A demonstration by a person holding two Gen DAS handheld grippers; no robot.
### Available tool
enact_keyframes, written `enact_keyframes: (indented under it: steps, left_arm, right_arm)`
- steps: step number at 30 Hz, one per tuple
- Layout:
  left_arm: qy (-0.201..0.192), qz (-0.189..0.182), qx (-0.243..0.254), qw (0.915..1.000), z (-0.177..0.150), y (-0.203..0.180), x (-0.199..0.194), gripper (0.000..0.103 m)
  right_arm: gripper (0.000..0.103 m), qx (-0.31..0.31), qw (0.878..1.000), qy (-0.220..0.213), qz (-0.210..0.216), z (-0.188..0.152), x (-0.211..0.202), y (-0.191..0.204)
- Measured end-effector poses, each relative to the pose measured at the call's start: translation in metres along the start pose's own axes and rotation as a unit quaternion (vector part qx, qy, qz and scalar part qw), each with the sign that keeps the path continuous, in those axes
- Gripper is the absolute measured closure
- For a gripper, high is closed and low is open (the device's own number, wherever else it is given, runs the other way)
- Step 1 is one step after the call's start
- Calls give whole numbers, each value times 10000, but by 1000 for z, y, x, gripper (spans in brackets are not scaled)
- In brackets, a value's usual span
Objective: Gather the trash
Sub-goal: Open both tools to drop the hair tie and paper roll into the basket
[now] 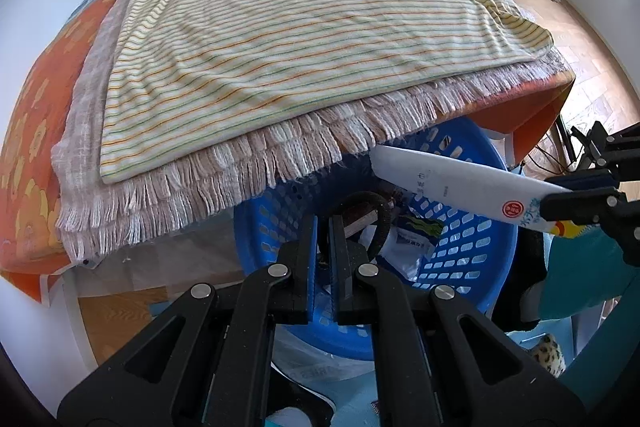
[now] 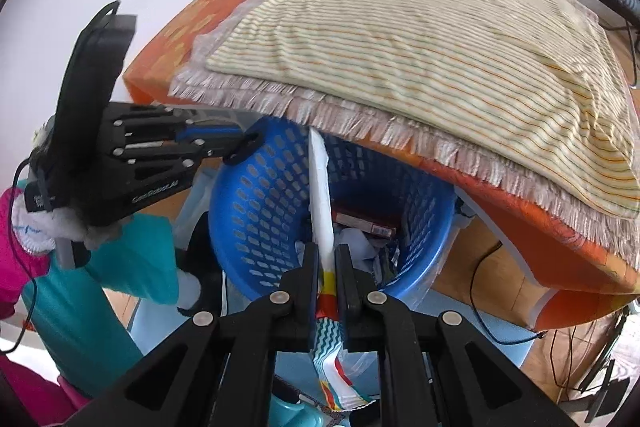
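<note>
A blue perforated basket (image 1: pixel 472 259) (image 2: pixel 256 211) stands under the table edge with wrappers and a dark box inside. My right gripper (image 2: pixel 327 269) (image 1: pixel 556 205) is shut on a flat white wet-wipe packet (image 2: pixel 320 187) (image 1: pixel 452 183) and holds it over the basket. My left gripper (image 1: pixel 323 239) (image 2: pixel 244 145) is shut on a black looped band (image 1: pixel 384 223), held at the basket's rim.
A table bears a striped cream cloth (image 1: pixel 312 15) (image 2: pixel 440 39) over a fringed mat (image 1: pixel 224 179) and an orange flowered cover (image 1: pixel 36 131). A teal stool (image 2: pixel 100 291) stands to the left of the basket. Cables (image 2: pixel 480 291) hang under the table.
</note>
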State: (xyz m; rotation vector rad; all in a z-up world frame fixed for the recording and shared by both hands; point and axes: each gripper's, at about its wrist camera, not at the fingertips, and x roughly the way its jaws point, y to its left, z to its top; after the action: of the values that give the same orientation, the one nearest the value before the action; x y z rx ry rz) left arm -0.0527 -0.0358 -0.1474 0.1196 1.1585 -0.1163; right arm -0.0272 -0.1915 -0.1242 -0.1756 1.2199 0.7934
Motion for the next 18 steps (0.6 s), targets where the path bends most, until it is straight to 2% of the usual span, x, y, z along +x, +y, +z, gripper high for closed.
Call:
enact_keyframes:
  steps: [5, 7, 9, 11, 13, 15, 18]
  left_arm:
    - [26, -4, -41, 10000, 3, 1, 2, 97]
    - [1, 39, -17, 10000, 4, 0, 2, 84]
    - [-46, 51, -13, 10000, 5, 0, 1, 66]
    - [-117, 112, -13, 9999, 6, 0, -1, 58]
    - [-157, 140, -20, 9998, 7, 2, -3, 57]
    - [-170, 138, -58, 9997, 8, 3, -4, 56]
    - [-189, 144, -94, 9997, 9, 5, -5, 51]
  right_arm:
    - [88, 76, 9999, -85, -37, 2, -4, -3]
    - [80, 60, 9999, -124, -53, 3, -5, -2]
    - [77, 16, 9998, -159, -114, 4, -6, 0]
    - [72, -34, 9996, -215, -180, 4, -8, 1]
    - [64, -57, 9995, -239, -216, 5, -9, 2]
    - [51, -61, 9992, -274, -285, 5, -11, 2]
    - [45, -78, 9989, -306, -334, 6, -12, 2]
